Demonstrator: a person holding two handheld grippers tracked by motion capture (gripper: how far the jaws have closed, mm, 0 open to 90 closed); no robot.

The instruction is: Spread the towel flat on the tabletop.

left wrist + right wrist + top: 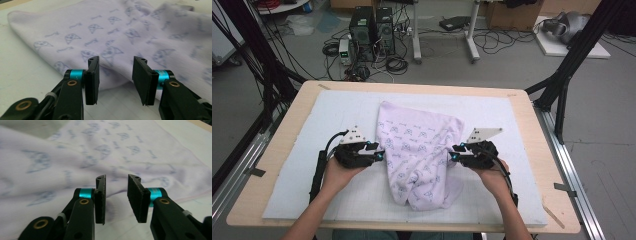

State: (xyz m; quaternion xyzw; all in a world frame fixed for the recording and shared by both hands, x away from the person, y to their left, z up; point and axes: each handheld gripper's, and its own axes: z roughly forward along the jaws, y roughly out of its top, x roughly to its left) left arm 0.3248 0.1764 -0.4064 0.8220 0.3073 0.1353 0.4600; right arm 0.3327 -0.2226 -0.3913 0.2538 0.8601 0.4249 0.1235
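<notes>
Lying bunched at the middle of the white mat is a pale lilac cloth printed with small blue figures, its far end spread flat, its near end rumpled into folds. The left gripper sits just beside the cloth's left edge, jaws apart, nothing between them. The right gripper sits at the cloth's right edge, jaws likewise parted and empty. The mat rests on a wooden table.

Far side of the cloth blurred in the left gripper view; prints smeared in the right gripper view
</notes>
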